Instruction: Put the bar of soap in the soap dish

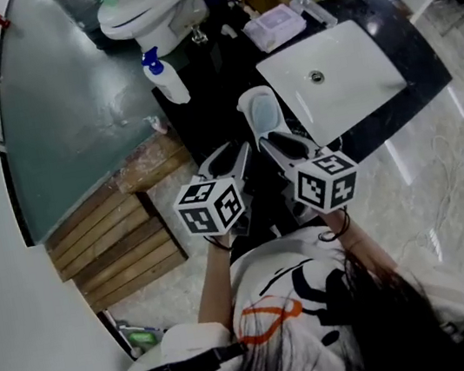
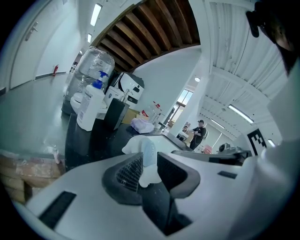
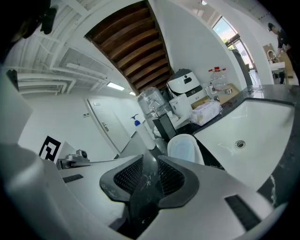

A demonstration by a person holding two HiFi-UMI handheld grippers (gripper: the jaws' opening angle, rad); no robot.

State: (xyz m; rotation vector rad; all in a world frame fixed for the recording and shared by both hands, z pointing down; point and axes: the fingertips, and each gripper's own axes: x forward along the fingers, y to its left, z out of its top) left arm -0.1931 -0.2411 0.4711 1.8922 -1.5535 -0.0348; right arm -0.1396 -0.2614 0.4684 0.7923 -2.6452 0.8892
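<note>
White oval soap dish (image 1: 245, 109), one, carries one pale-blue soap bar (image 1: 265, 116); left tongs (image 2: 149, 169) closing, gripping nothing; right tongs (image 3: 149, 177) slightly apart, empty.

Soap dish (image 1: 263, 116) on counter (image 1: 218, 110), just left of sink (image 1: 349, 92). Spray bottle (image 1: 165, 77) farther left of sink. Packet (image 1: 274, 25) behind sink's left corner.

Black counter (image 1: 216, 81) with soap dish (image 1: 262, 114), spray bottle (image 1: 166, 78)
</note>
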